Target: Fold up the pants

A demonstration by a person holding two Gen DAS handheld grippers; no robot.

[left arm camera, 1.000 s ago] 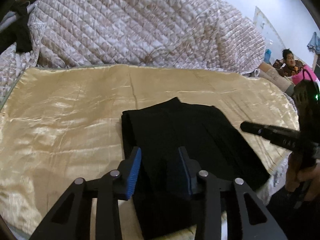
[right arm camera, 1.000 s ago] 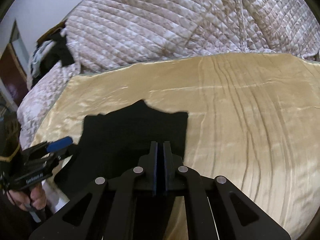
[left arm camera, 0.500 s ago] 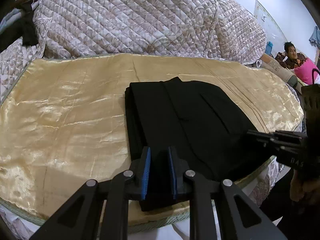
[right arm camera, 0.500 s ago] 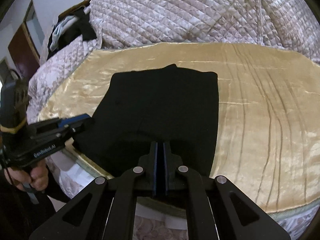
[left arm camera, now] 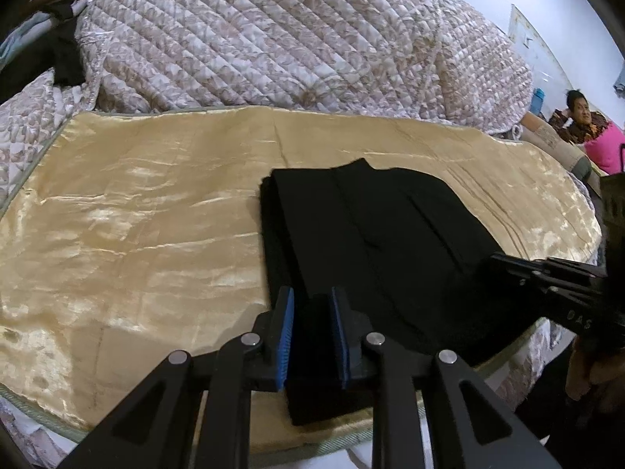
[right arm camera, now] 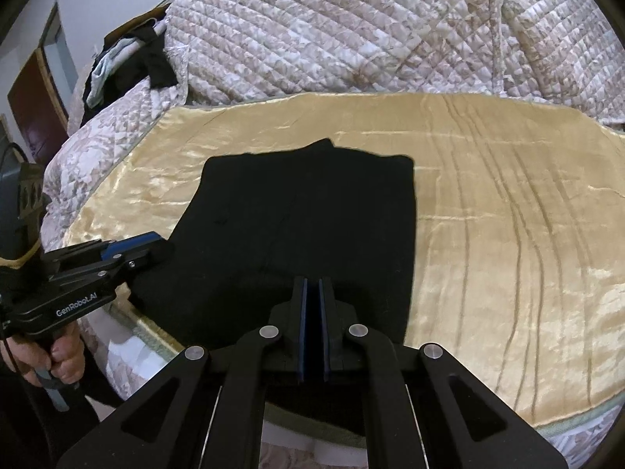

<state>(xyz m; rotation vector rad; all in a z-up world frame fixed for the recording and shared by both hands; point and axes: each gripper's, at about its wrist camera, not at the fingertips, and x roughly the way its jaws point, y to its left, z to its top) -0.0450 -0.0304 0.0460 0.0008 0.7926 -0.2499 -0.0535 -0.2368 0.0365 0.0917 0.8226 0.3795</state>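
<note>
The black pants point(left arm camera: 375, 242) lie folded on a gold satin sheet point(left arm camera: 136, 234); they also show in the right wrist view point(right arm camera: 304, 219). My left gripper point(left arm camera: 312, 301) sits at the near left corner of the pants with its blue pads a small gap apart, black cloth between them. My right gripper point(right arm camera: 312, 285) is shut on the near edge of the pants at the bed's front edge. Each gripper shows in the other's view, the right gripper point(left arm camera: 508, 264) at the pants' right edge and the left gripper point(right arm camera: 156, 246) at their left edge.
A quilted cover point(left arm camera: 273, 39) is heaped behind the gold sheet point(right arm camera: 508, 234). Dark clothes point(right arm camera: 133, 62) lie at the far left on the quilted cover point(right arm camera: 390, 31). A person point(left arm camera: 586, 117) sits at the far right. The bed's front edge point(right arm camera: 156, 340) is just below the grippers.
Both grippers have pulled back toward the bed's front edge. The left jaws, wide open a second ago, closed onto the pants' near left corner. The pants' near edge now lies flatter.
</note>
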